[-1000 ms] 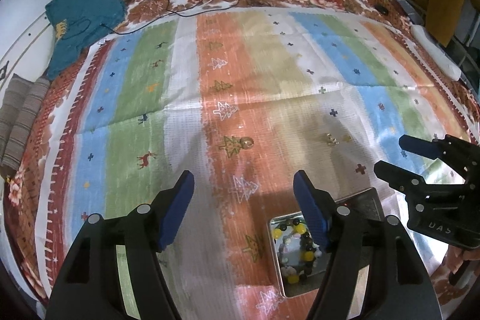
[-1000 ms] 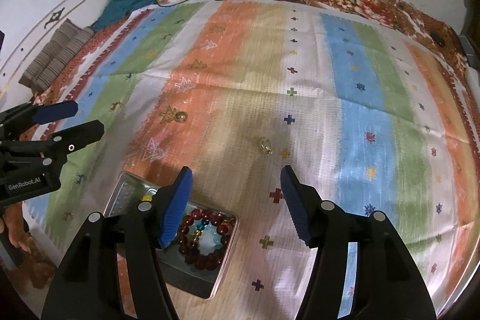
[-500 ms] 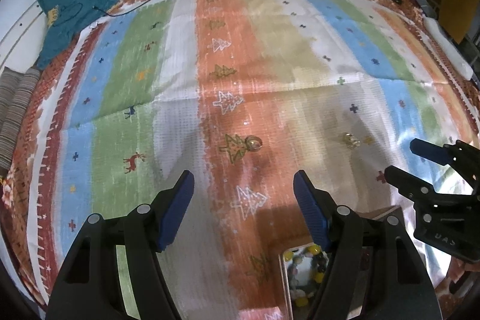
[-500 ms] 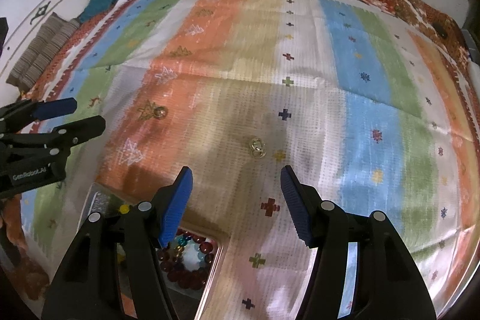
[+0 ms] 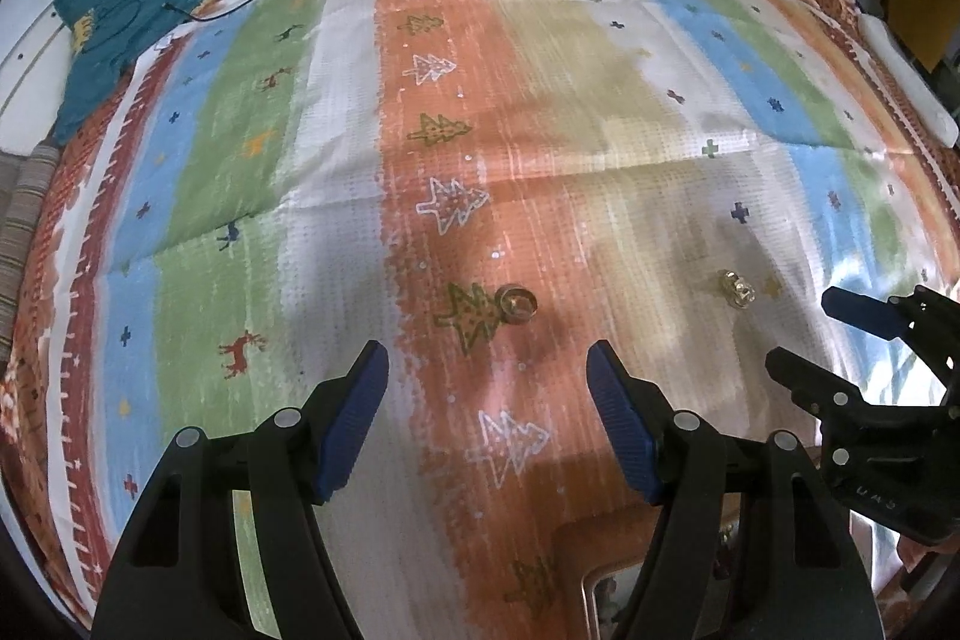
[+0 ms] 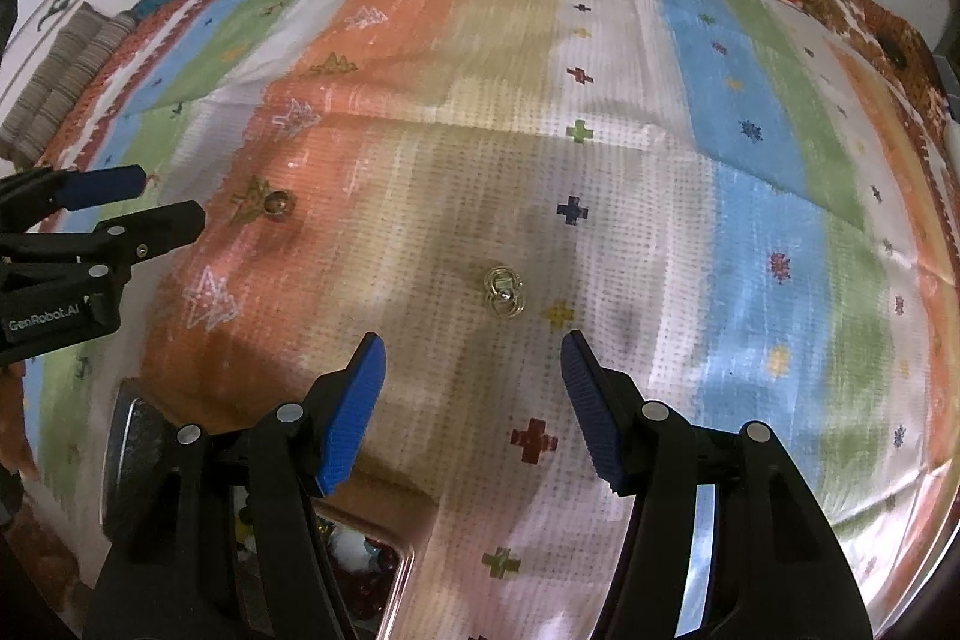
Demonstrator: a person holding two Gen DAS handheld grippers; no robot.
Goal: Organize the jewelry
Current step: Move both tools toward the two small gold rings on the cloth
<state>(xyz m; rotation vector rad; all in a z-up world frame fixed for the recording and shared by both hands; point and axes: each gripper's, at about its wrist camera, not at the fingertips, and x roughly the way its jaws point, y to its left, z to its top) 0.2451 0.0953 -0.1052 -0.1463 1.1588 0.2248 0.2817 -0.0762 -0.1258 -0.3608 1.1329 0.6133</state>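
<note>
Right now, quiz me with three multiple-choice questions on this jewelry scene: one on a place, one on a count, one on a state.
1. The ring nearest the left gripper lies on which stripe?
A. blue
B. orange
C. green

2. How many loose rings lie on the cloth?
A. two
B. four
C. none

3. The right gripper is:
A. shut on a ring
B. open
C. holding the tin

Answers:
1 B, the gold ring sits beside a tree motif on orange.
2 A, that one plus the sparkly ring.
3 B, its jaws stand apart, nothing between.
</note>
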